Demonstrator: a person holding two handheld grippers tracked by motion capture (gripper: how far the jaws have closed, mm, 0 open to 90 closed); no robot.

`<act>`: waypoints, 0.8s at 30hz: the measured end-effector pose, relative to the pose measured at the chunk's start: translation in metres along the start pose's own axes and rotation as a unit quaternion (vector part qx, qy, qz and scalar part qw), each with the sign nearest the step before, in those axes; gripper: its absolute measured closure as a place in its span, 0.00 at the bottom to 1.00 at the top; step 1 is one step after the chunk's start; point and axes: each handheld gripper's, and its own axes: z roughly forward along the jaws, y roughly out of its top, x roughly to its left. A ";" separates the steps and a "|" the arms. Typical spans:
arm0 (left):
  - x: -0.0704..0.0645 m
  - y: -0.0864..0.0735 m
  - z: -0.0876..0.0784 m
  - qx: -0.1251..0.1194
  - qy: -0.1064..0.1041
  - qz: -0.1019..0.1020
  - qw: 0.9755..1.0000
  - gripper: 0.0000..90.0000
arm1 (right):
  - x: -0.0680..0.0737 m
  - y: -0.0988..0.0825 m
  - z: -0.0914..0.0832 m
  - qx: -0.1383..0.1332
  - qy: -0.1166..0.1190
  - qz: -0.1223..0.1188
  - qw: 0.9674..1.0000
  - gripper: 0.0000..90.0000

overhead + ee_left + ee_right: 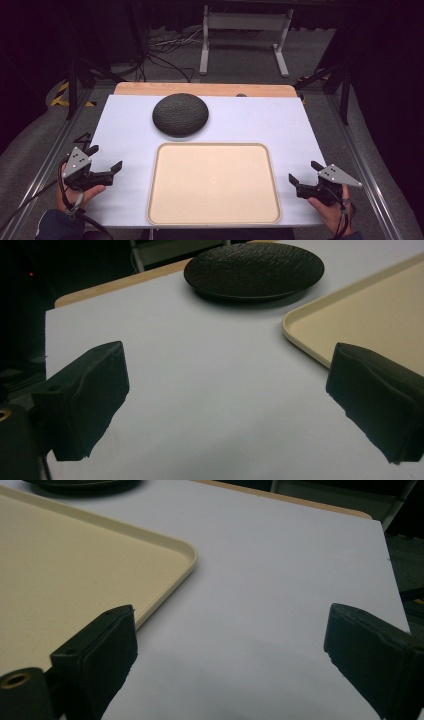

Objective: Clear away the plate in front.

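Beyond both grippers' wide-apart jaws, well clear, lies the black plate.

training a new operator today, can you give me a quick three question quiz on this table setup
1. True or false: the round black textured plate lies on the beige rectangular plastic tray.
2. What stands between the jaws of the left gripper and of the right gripper?
3. Which is nearer the person: A the plate, B the tray?

Key
1. False: it lies on the white table surface, beyond the tray.
2. Nothing; both stand open above the table.
3. B
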 end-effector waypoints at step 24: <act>0.004 0.014 0.014 0.038 -0.012 0.056 0.998 0.06 | 0.003 0.001 -0.001 0.003 -0.004 -0.005 1.000 0.08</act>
